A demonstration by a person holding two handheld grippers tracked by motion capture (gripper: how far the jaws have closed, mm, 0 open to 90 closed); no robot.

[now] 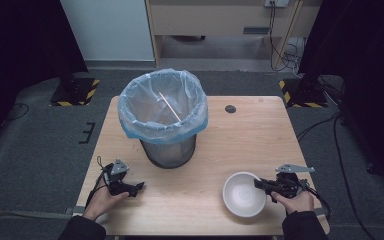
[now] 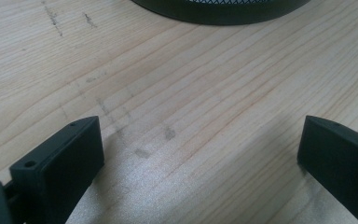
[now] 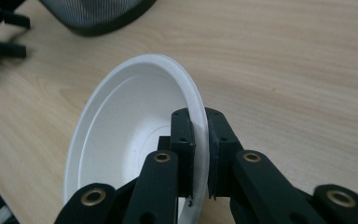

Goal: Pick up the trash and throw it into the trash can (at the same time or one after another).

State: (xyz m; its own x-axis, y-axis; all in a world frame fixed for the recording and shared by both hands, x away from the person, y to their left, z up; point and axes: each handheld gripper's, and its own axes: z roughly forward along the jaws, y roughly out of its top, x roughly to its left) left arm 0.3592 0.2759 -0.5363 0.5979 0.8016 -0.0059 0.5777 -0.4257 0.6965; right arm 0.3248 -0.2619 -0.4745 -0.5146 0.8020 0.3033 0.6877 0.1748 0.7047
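Observation:
A white paper bowl (image 1: 243, 194) stands near the front right of the wooden table (image 1: 250, 145). My right gripper (image 1: 260, 185) is shut on the bowl's right rim; in the right gripper view its two black jaws pinch the thin rim of the bowl (image 3: 135, 126), one inside and one outside. My left gripper (image 1: 139, 188) rests at the front left of the table, held by a hand. In the left gripper view its jaws stand wide open over bare wood, left gripper (image 2: 200, 154) with nothing between them.
A black mesh bin (image 1: 165, 120) lined with a blue plastic bag stands mid-table toward the back, a thin wooden stick (image 1: 170, 106) lying inside it. Its base (image 2: 219, 9) lies just ahead of my left gripper. A small dark round spot (image 1: 230, 109) marks the table's far right.

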